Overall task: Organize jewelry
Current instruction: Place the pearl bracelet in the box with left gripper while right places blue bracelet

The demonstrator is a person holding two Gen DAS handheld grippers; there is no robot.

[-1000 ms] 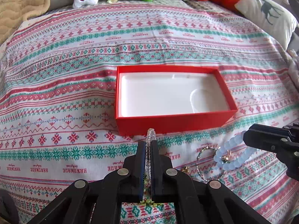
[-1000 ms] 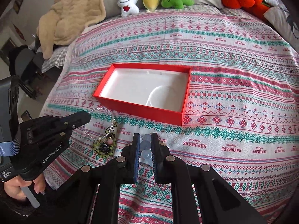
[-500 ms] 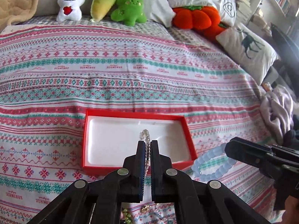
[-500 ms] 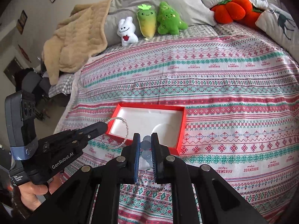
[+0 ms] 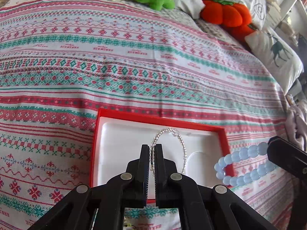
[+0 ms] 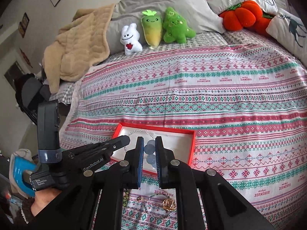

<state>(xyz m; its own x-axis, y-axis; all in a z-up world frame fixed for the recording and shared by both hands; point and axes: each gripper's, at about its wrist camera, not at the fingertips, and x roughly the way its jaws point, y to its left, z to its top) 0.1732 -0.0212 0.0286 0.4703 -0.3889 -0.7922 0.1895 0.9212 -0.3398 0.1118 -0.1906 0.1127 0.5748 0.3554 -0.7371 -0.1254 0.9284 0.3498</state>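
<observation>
Clear bead bracelet (image 5: pixel 168 145) is pinched in the left gripper (image 5: pixel 152 147), fingers clamped tight on one side of the loop, rest of the ring standing up over the red box (image 5: pixel 159 119). Blue bead bracelet (image 5: pixel 243 164) is clenched in the right gripper (image 6: pixel 149 149); from the left wrist view it hangs just past the box's right wall, with the loop's near end over that edge. In the right wrist view the blue beads (image 6: pixel 150 151) sit between the two blue-padded fingers, in front of the box's white inside. Both bracelets are in the air, neither resting on anything. Box is open-topped, a white moulded tray (image 5: pixel 122 149) inside with a round recess at the right end; no jewelry lying in it as far as I can see. Room around the box: bare bedspread on the left, far and right sides; near side is crowded by both grippers. The left gripper (image 6: pixel 117 143) reaches in from the left over the box's near-left corner, close beside the right one, tips near each other but apart. More jewelry lies on the spread below the right gripper, near the box: a gold ring cluster (image 6: pixel 168 204), a thin bangle (image 6: pixel 153 199), green beads (image 6: pixel 125 198). Surface is a striped pink, teal and white bedspread (image 6: pixel 220 103), some wrinkles. At the head of the bed: white plush (image 6: pixel 130 38), yellow-green plush (image 6: pixel 152 28), green plush (image 6: pixel 175 26), orange pumpkin cushion (image 6: pixel 241 16), grey pillow (image 6: pixel 167 0), deer-print pillow (image 6: pixel 289 25), tan blanket (image 6: pixel 76 48) bunched at the left.
</observation>
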